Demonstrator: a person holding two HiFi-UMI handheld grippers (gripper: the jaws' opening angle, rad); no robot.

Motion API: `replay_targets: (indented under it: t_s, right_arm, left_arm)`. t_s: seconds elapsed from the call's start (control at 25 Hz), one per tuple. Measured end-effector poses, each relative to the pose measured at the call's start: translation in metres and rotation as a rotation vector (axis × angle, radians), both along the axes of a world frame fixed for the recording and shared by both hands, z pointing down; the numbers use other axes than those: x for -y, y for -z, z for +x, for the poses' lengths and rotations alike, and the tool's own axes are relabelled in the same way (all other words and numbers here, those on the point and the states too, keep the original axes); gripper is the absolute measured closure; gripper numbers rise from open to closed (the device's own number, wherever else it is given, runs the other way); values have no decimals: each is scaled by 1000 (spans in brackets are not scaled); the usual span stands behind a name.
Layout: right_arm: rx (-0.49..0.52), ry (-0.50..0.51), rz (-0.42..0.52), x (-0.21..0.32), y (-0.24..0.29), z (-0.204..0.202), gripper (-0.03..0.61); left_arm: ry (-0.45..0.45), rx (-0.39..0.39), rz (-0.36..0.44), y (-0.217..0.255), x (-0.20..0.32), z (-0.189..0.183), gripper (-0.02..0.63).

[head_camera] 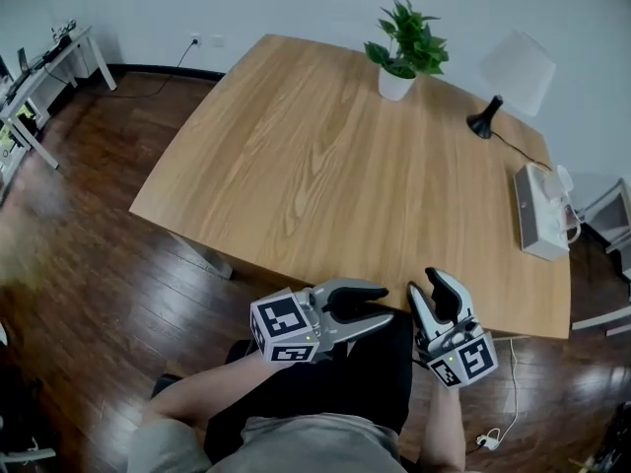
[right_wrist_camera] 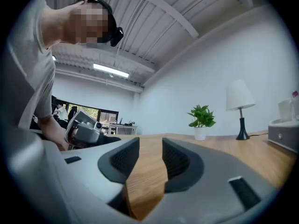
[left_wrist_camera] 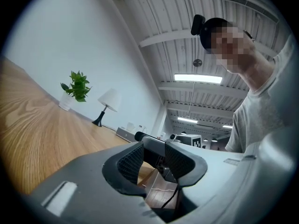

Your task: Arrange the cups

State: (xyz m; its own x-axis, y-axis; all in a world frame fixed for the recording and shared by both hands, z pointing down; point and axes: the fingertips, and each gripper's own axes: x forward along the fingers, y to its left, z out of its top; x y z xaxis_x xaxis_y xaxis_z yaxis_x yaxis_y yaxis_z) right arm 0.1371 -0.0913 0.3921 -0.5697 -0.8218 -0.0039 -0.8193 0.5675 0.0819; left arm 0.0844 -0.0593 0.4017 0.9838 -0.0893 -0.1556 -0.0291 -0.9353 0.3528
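At the near edge of the wooden table (head_camera: 325, 166), a seated person holds both tools low, close to their lap (head_camera: 325, 392). The left gripper (head_camera: 386, 305) lies almost level and points sideways toward the other tool, just below the table's edge. In the left gripper view its jaws (left_wrist_camera: 154, 153) stand well apart with nothing between them; dark floor and a cable show through the gap. The right gripper (head_camera: 424, 284) sits just beside it, its tips reaching over the table's edge. In the right gripper view its jaws (right_wrist_camera: 150, 148) are also parted and empty, with only bare wood grain showing between the ribbed pads (right_wrist_camera: 125, 158). The two tools are near each other but do not touch.

Across the far side of the table, a small green plant (head_camera: 406, 42) stands in a white pot (head_camera: 395, 84). A lamp (head_camera: 513, 72) with a white shade and black base stands to its right. A white box (head_camera: 540, 210) rests by the right edge, with a cord running to it. Dark wooden floor (head_camera: 89, 235) surrounds the table, and a white desk (head_camera: 49, 67) stands by the wall at far left.

As for the cups, I cannot tell where they are from any view.
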Motion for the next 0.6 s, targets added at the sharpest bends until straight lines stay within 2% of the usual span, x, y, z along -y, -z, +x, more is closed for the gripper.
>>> replay_targets:
  t_s: [0.2, 0.4, 0.6]
  right_arm:
    - [-185, 39, 69, -21, -6, -14, 416]
    - [-174, 67, 51, -27, -5, -24, 416]
    - [-211, 99, 44, -32, -12, -35, 416]
  left_arm:
    - [2, 2, -6, -2, 0, -3, 458]
    - [11, 26, 54, -1, -2, -3, 460]
    - [-10, 25, 67, 1, -7, -2, 462]
